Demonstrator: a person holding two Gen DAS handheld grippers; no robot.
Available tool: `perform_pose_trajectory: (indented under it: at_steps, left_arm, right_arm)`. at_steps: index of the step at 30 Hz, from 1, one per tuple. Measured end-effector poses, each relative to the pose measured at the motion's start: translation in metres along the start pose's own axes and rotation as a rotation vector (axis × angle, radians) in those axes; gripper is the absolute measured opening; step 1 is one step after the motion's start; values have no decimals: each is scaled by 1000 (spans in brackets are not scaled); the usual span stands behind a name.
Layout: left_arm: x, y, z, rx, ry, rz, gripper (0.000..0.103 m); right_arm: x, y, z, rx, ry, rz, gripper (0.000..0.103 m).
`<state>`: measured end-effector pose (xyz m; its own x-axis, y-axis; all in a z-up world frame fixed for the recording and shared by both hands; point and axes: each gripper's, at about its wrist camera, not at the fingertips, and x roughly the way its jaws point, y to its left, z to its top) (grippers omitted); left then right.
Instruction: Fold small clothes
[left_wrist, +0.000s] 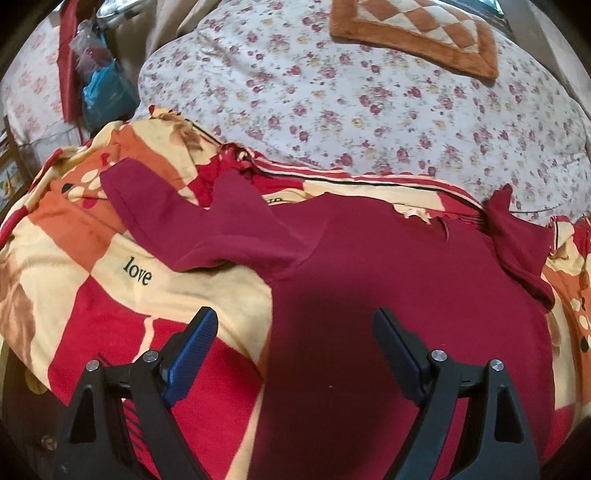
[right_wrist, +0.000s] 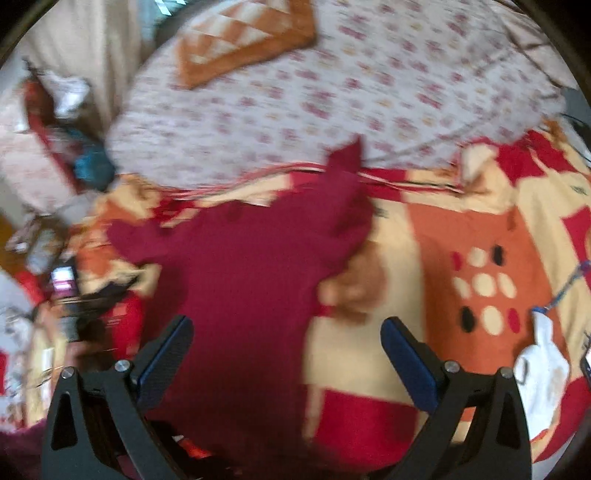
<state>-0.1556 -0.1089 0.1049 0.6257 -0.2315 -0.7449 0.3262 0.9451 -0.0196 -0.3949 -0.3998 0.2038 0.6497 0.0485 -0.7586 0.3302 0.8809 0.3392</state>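
A dark red long-sleeved shirt (left_wrist: 388, 280) lies spread flat on a red, orange and cream patterned blanket (left_wrist: 110, 280). Its left sleeve (left_wrist: 177, 218) stretches out to the left, its right sleeve (left_wrist: 517, 243) is bunched at the right. My left gripper (left_wrist: 295, 325) hovers open over the shirt's lower left edge, nothing between its blue pads. In the blurred right wrist view the same shirt (right_wrist: 243, 295) lies ahead, and my right gripper (right_wrist: 286, 332) stands open over its lower right edge, holding nothing.
Behind the blanket lies a white floral quilt (left_wrist: 332, 103) with an orange checkered cushion (left_wrist: 417, 33) on it. Bags and clutter (left_wrist: 99, 85) stand at the far left. A white object (right_wrist: 543, 365) rests on the blanket at the right; a phone and clutter (right_wrist: 64, 280) sit at the left.
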Motion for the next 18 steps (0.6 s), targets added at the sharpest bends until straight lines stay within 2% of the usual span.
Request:
perform_pose_trajectory:
  at_steps: [3,6,10,14,18]
  left_arm:
    - [-3,-6,1,-1,-4,-17,68]
    - [-6,-9,0,1,-10,-22,68]
    - [-6,-15,0,14,-9,-24,68]
    - [-6,-16,0,13,-10,-24,68]
    - [-2,-16,-1,8,1,-23,68]
  right_arm:
    - [-14,26,1,-43,-32,34,103]
    - [-4,47,1,-87,-42,33,103]
    - [38,68,2,-104,-56,-19,103]
    - [84,82,5,-138,-81,-128,103]
    - [130,92,8,-162,-59,-188,103]
